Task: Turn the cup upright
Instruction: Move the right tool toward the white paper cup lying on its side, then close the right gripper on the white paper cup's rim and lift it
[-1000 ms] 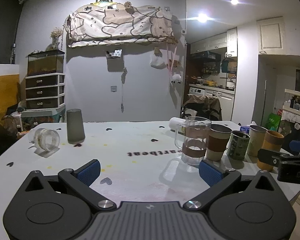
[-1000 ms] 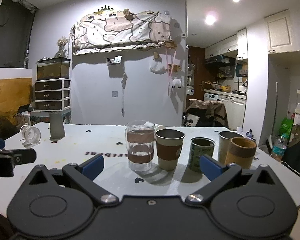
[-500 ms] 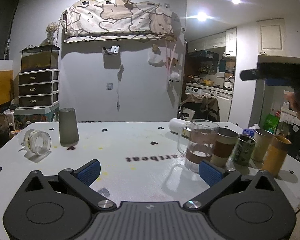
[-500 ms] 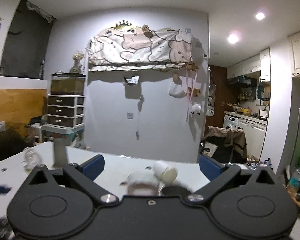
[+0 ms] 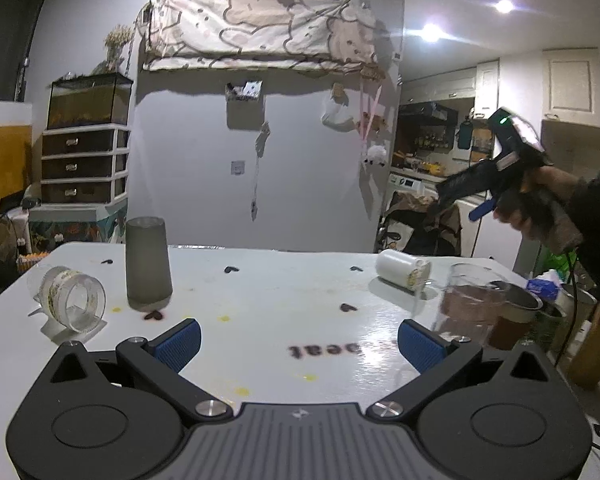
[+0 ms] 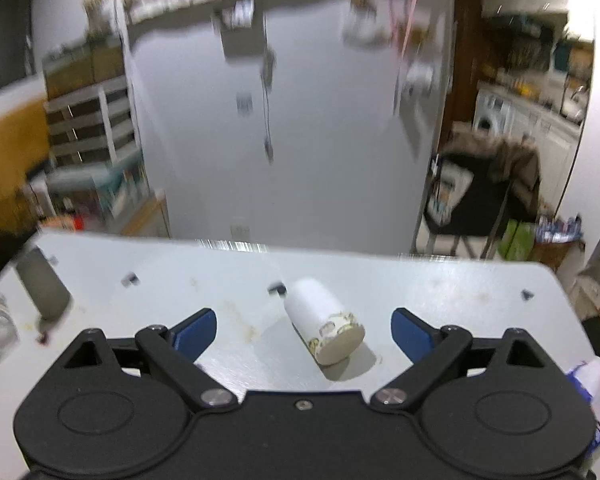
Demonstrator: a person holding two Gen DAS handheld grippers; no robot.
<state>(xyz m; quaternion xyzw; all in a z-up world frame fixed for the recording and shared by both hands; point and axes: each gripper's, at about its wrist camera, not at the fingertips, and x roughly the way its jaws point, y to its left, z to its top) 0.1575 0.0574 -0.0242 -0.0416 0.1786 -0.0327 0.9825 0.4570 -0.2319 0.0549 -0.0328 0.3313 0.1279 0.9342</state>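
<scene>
— Where is the cup?

— The white cup [image 6: 322, 326] lies on its side at the centre of the right wrist frame, a smooth cylinder with a printed band near its rim, the open end turned toward the lower right. It rests on the glossy white table [image 6: 440, 288], and it shows between the two blue pads of the right gripper [image 6: 303, 330], untouched by either. In the left wrist frame it sits right of centre [image 5: 402, 274].

— And the jaws?

— Both pairs stand wide apart with nothing in them. The left gripper [image 5: 299, 344] hangs over bare tabletop; its ribbed blue fingertips [image 5: 178, 344] sit in the lower middle of the frame.

— What else is on the table?

— At left, a frosted grey tumbler [image 5: 147, 264] stands mouth down, tapered in shape. Beside it, a clear glass cup [image 5: 70, 302] lies on its side. At right, a blurred glass mug [image 5: 470, 306] stands with a brown sleeve, next to further upright cups.
</scene>
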